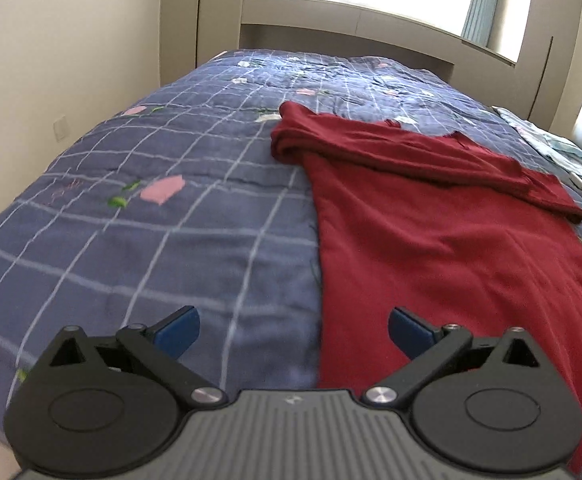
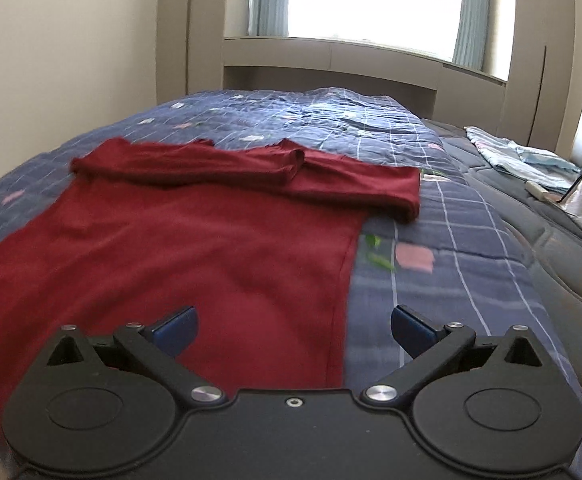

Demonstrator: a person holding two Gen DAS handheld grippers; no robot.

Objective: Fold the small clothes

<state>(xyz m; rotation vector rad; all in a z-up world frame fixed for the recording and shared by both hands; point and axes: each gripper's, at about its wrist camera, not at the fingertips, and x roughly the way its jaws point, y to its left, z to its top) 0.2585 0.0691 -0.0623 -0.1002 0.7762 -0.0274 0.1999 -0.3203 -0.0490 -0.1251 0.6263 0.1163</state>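
Note:
A dark red long-sleeved top [image 1: 431, 240] lies flat on the bed, hem toward me, both sleeves folded across its upper part. It also shows in the right wrist view [image 2: 195, 232]. My left gripper [image 1: 293, 330] is open and empty, hovering over the top's near left edge, its right fingertip [image 1: 407, 330] over the red cloth. My right gripper [image 2: 294, 330] is open and empty over the top's near right edge, its left fingertip [image 2: 175, 330] over the cloth.
The bed carries a blue checked quilt [image 1: 151, 208] with pink flower prints. Light blue folded cloth [image 2: 519, 156] and small items lie on a grey cover at the right. A cream wall [image 1: 51, 60] runs along the left, a window ledge [image 2: 331, 56] behind.

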